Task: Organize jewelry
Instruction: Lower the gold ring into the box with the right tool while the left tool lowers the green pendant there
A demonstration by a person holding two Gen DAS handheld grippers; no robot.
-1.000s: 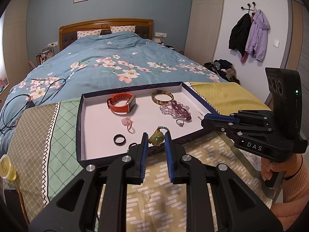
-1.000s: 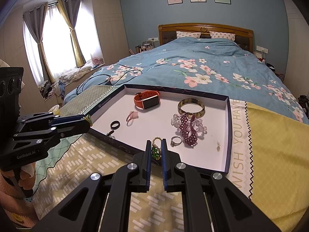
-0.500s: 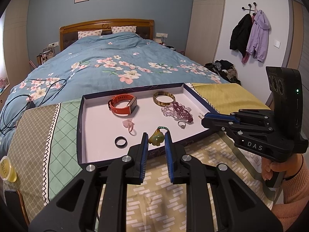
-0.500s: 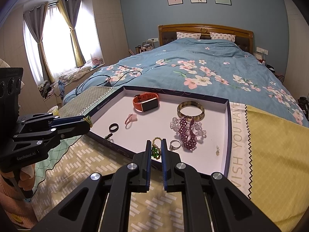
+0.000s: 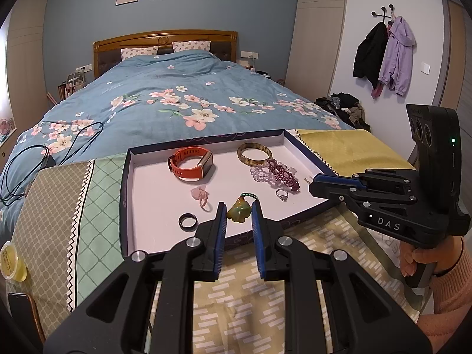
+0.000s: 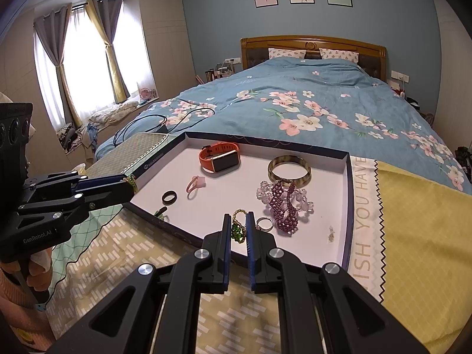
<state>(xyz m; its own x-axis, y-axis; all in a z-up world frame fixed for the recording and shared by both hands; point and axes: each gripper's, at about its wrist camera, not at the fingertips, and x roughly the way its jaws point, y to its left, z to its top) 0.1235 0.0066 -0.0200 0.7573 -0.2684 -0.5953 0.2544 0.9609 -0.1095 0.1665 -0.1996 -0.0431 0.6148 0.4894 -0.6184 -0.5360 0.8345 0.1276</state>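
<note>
**Left wrist view.** The left gripper (image 5: 238, 204) points down over the near wall of the tray (image 5: 125, 194). Its fingers are closed on a green pendant (image 5: 237, 214), which hangs between the blue pads above the tray floor, its green bead cord trailing up and to the right.

The tray sits on the table (image 5: 236, 295), on a patterned cloth, with the bed (image 5: 177, 103) behind it. Tray contents:
- orange watch (image 5: 191, 166), far left
- bangle (image 5: 253, 155), far right
- purple bead bracelet (image 5: 280, 174), touching the bangle's near edge
- silver ring (image 5: 281, 195), just beside the bracelet
- pink ring (image 5: 202, 196), centre
- black ring (image 5: 187, 221), near the front wall

The right gripper (image 5: 314, 180) enters from the right, its tip at the tray's right wall. A hand (image 5: 413, 258) holds its grip. From this side the fingers look closed; what they hold cannot be seen.

**Right wrist view.** The right gripper (image 6: 238, 215) is over the tray's near wall. Its fingers are nearly together, pinching a green bead piece (image 6: 237, 231); a gold-coloured bead loop rises from it just past the tips. The silver ring (image 6: 264, 224) lies just right of the fingertips.

The left gripper (image 6: 128, 184) is at the tray's left near corner, with the pendant's green showing at its tip.
</note>
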